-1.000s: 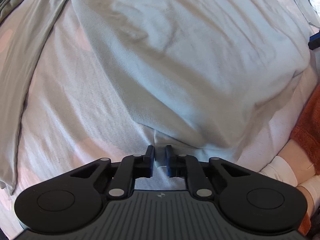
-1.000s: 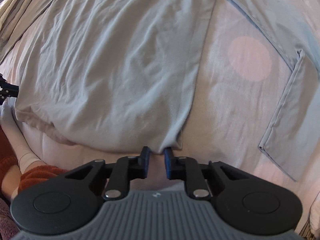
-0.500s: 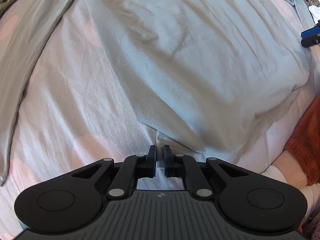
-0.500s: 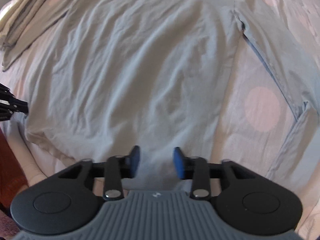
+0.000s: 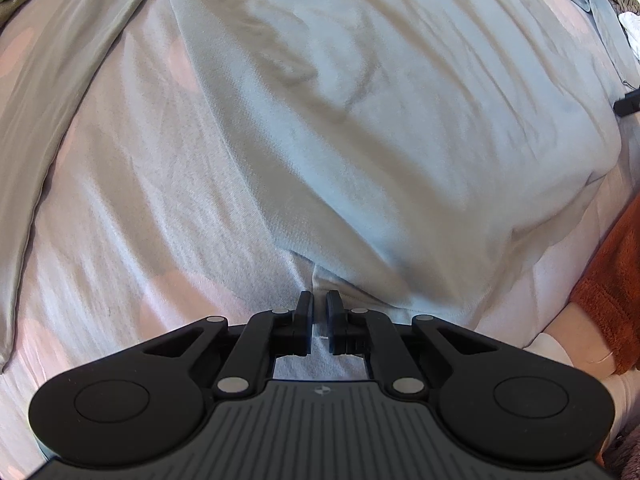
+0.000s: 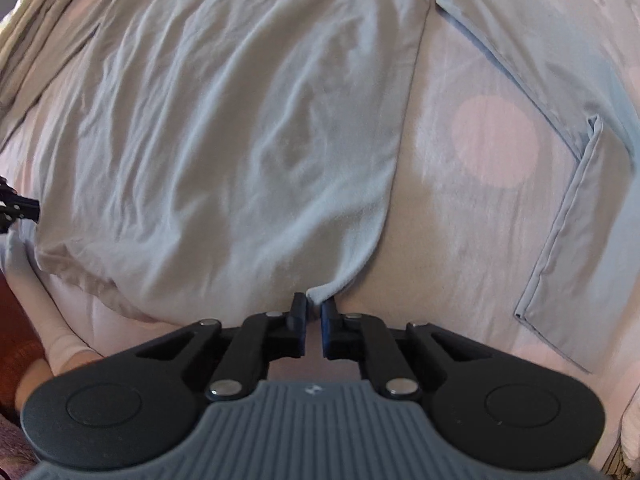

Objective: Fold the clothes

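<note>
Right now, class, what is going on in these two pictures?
A person is folding a pale grey long-sleeved shirt spread flat on a bed sheet with pink dots. The left gripper is shut on the shirt's bottom hem at one corner, and the right gripper is shut on the other bottom corner. Both sleeves lie out to the sides; no fold has been made yet.
</note>
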